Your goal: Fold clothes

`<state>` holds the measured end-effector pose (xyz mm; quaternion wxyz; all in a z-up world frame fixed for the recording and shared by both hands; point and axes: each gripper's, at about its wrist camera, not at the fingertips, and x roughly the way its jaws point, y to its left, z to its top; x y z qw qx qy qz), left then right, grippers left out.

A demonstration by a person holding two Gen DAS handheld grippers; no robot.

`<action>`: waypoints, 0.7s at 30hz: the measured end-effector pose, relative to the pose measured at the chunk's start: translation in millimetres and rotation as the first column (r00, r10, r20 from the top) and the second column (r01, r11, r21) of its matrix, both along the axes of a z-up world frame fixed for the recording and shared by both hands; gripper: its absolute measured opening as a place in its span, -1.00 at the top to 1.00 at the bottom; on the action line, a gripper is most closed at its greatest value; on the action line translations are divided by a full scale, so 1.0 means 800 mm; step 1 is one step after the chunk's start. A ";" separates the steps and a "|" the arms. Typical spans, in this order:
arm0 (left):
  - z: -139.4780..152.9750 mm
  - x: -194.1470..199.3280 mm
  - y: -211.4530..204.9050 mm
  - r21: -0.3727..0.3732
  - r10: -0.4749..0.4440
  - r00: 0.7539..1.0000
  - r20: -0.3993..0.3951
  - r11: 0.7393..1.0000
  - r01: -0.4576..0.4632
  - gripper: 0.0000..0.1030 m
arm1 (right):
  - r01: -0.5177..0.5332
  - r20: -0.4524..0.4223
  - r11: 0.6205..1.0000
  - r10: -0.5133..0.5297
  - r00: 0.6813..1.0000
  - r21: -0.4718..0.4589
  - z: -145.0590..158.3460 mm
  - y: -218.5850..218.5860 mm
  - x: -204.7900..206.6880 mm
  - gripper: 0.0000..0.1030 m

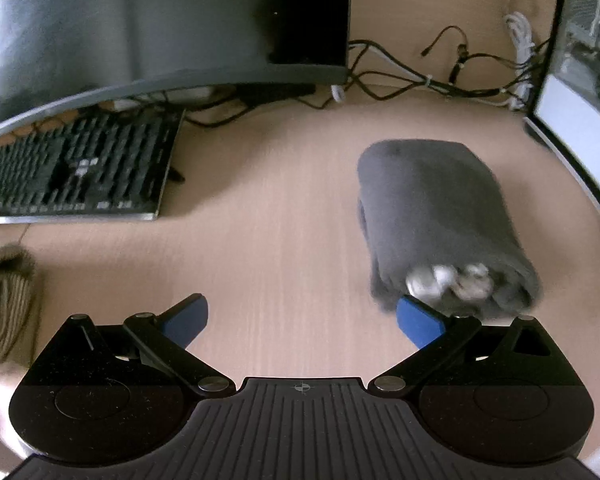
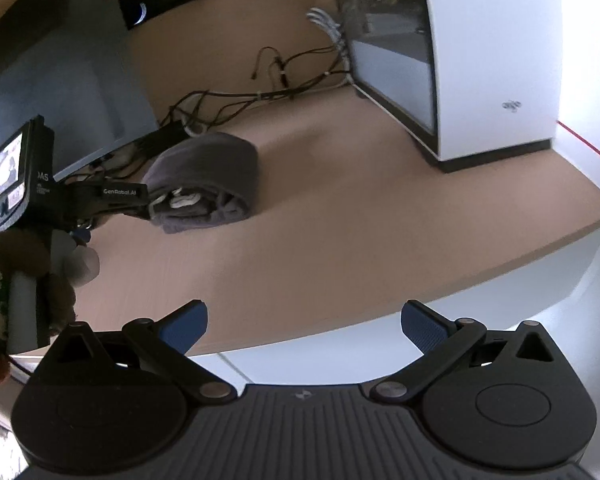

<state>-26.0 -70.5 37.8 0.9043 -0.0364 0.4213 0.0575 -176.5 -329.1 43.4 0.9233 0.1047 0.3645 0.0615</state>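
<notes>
One garment: grey folded bundle (image 1: 440, 220), soft, light, floppy (white drawstrings at near end)
Grip: thick folded edge
Left gripper (image 1: 300, 320): jaws spread
Right gripper (image 2: 304, 322): jaws spread, empty

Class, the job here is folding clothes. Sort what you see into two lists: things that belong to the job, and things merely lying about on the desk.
Belongs to the job:
folded grey garment
left gripper, open
right gripper, open

Just lying about:
keyboard
monitor
tangle of cables
white computer case
knitted beige fabric
</notes>
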 end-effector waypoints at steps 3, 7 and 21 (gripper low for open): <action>0.024 -0.059 0.006 -0.096 -0.041 0.999 0.008 0.995 0.042 -1.00 | -0.026 0.012 1.000 0.026 1.000 -0.005 0.002 0.005 -0.002 -1.00; 0.056 -0.147 -0.001 -0.109 -0.089 0.993 0.077 0.989 0.097 -1.00 | -0.041 0.050 0.999 0.042 0.998 -0.016 0.014 0.005 -0.009 -1.00; 0.073 -0.272 -0.067 0.042 -0.047 0.975 0.219 0.998 0.039 -1.00 | -0.149 0.198 0.985 0.165 0.966 -0.091 0.052 0.003 -0.049 -1.00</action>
